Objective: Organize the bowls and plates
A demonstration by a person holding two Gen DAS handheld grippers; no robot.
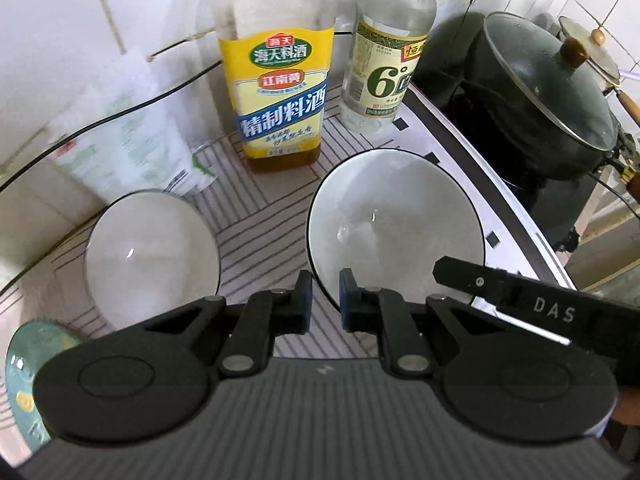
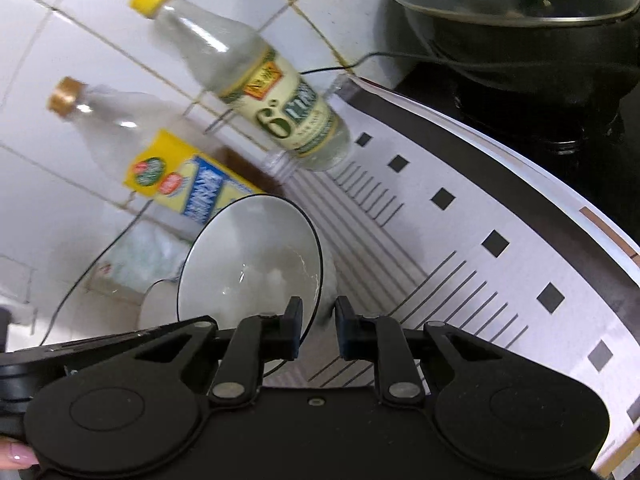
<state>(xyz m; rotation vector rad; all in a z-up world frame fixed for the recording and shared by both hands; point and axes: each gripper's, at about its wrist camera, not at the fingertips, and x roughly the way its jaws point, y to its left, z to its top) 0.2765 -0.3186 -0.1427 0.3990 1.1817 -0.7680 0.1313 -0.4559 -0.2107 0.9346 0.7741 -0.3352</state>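
A white bowl with a black rim [image 1: 396,224] hangs tilted just above the striped mat [image 1: 256,224]. My left gripper [image 1: 325,300] is shut on its near left rim. My right gripper [image 1: 444,274] reaches in from the right and clamps the near right rim. In the right wrist view the same bowl [image 2: 248,264] leans left, its rim pinched in the right gripper [image 2: 318,324], and the left gripper's body [image 2: 80,346] shows at the lower left. A second white bowl [image 1: 152,248] rests on the mat to the left, and only its edge [image 2: 156,304] peeks out in the right wrist view.
A cooking wine bottle [image 1: 280,92] and a vinegar bottle [image 1: 384,64] stand against the tiled wall behind the bowls. A dark lidded pot [image 1: 540,100] sits on the stove to the right. A teal plate [image 1: 24,380] lies at the left edge. A black cable [image 1: 120,112] runs along the wall.
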